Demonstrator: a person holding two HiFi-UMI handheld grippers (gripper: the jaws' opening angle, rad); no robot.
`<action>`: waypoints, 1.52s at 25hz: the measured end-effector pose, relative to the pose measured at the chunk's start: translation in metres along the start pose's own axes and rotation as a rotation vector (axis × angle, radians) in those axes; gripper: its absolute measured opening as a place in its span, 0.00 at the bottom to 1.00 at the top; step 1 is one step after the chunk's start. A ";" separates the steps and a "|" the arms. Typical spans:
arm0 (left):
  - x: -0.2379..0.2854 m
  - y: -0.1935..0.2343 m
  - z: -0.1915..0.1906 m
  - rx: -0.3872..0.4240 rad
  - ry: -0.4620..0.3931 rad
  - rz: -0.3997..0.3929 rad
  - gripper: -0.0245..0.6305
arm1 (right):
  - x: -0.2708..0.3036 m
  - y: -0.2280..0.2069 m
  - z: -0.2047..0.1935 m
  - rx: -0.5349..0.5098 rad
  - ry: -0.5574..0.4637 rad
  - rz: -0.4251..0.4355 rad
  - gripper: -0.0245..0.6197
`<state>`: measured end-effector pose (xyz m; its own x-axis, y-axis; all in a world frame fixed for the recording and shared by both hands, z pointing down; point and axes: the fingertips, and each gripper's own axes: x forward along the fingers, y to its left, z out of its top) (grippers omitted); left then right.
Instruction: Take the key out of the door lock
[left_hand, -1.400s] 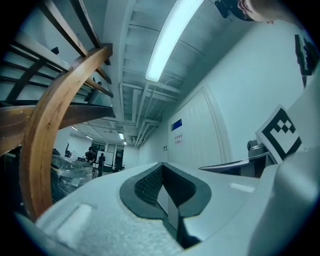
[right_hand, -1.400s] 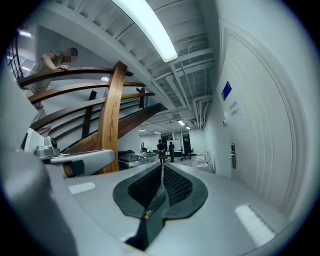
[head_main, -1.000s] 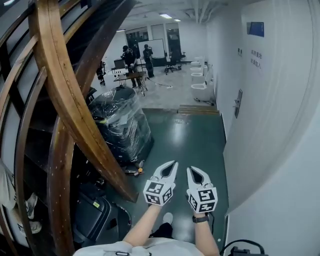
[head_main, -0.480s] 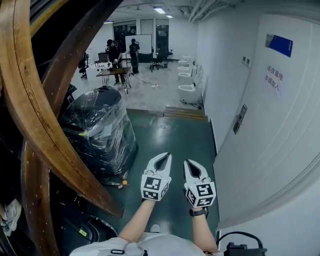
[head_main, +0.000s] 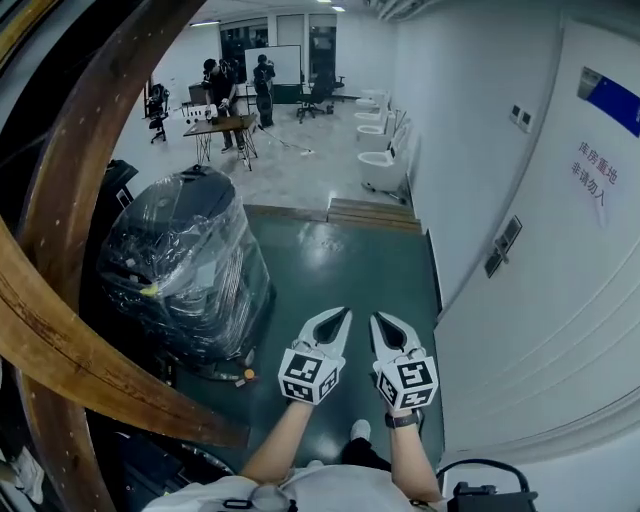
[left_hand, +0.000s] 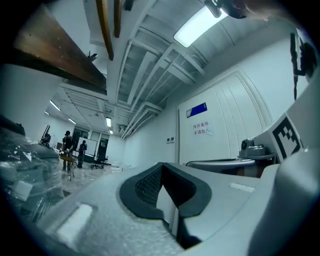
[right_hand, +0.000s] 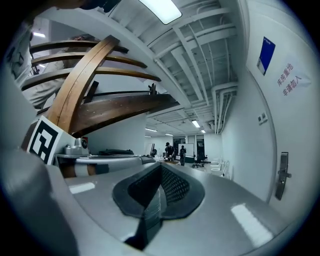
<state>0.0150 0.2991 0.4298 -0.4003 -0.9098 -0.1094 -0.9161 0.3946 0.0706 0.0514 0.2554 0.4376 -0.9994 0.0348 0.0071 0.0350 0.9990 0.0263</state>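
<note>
Both empty with jaws together, left gripper (head_main: 343, 315) and right gripper (head_main: 377, 320) were well short of the lock plate (head_main: 503, 246) near the door's (head_main: 560, 330) far edge; the unseen key was likely light, stiff, best pinched by its head.

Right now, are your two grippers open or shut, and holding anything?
Left gripper: shut, holding nothing.
Right gripper: shut, holding nothing.
</note>
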 end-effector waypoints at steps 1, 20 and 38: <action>0.011 0.006 0.000 -0.019 -0.012 -0.006 0.04 | 0.010 -0.010 -0.001 0.000 -0.007 0.002 0.05; 0.298 0.102 -0.004 0.047 -0.054 0.080 0.04 | 0.206 -0.254 0.004 0.106 -0.069 0.065 0.05; 0.543 0.197 -0.020 0.041 -0.007 -0.355 0.04 | 0.393 -0.425 -0.011 0.027 -0.013 -0.259 0.05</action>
<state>-0.3822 -0.1197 0.4045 -0.0565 -0.9903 -0.1265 -0.9982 0.0586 -0.0124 -0.3564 -0.1554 0.4401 -0.9750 -0.2220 -0.0091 -0.2220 0.9751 -0.0010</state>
